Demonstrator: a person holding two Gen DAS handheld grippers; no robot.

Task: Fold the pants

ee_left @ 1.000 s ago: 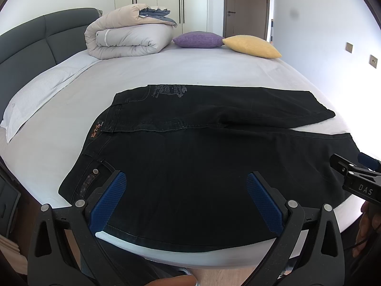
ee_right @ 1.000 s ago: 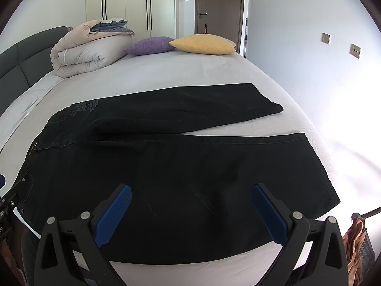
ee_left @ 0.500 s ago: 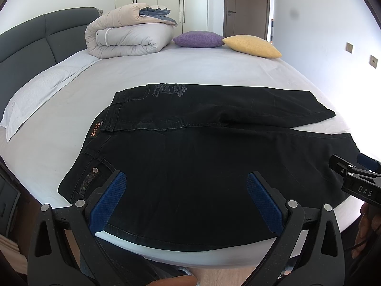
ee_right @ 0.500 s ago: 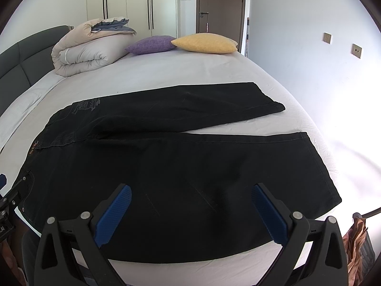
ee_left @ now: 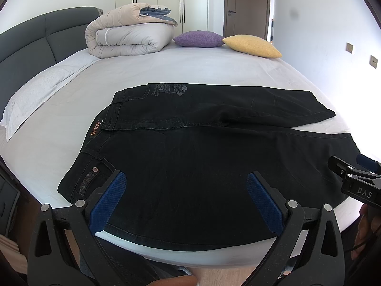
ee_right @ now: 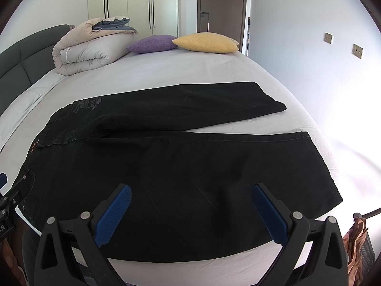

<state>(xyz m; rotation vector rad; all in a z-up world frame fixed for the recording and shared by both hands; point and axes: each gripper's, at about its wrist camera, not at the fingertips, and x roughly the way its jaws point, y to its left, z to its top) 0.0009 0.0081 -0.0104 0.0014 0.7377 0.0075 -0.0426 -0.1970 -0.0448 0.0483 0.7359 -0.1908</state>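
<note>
The pants [ee_left: 202, 162] lie flat on the bed [ee_left: 166, 71] straight ahead of me, their long axis running across my view from left to right: the waistband sits at my left and the two leg ends at my right. My left claw [ee_left: 185, 200] hangs over the near edge close to the waistband corner, its blue fingers [ee_left: 108, 202] spread wide with nothing between them, and I see the button and pocket just beside the left finger. My right claw [ee_right: 190, 211] hovers further along the same near edge, over the thigh of the near leg, also spread wide and empty; the near leg's hem [ee_right: 321, 166] lies off to its right, well out toward the side of the bed. The far leg [ee_right: 190, 104] angles away from the near one, so a wedge of white sheet shows between them near the hems (the legs meet only up by the crotch). I judge that the first fold is lengthwise, one leg laid onto the other, so what matters is that both claws stand along the near long edge: the left is nearer the waist, the right nearer the hem, though it would need to shift rightward to reach it. A duvet [ee_left: 128, 35] and two cushions sit well apart at the far side, out of the way
</note>
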